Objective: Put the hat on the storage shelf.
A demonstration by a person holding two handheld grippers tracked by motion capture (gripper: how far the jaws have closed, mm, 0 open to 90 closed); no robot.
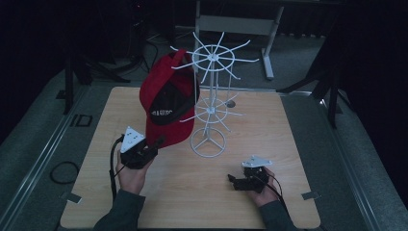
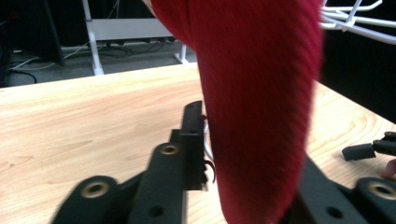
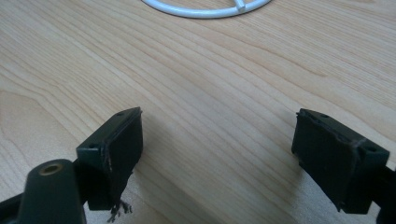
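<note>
Red cap [image 1: 166,98] hangs at 10 o'clock of white wire rack [image 1: 210,103], brim down | left gripper [image 1: 153,146] jaws pinch brim | right gripper [image 1: 234,180] jaws spread, empty, at 5 o'clock on table [image 1: 288,144] | step, judged: hanging or removing cap, can't tell | next: steady rack, free brim.

Both grippers black w/ brass-coloured pivot bushings and small screw holes. Left gripper [image 1: 158,143] carries a grey 3-cornered plate [image 1: 131,138] on top, black cable [image 1: 113,166] looping off it. Right gripper [image 3: 218,154] has blocky black pads [image 3: 122,145], one frayed at its edge; same grey plate. Dark grey-green sleeves [image 1: 121,210] on both forearms.
</note>
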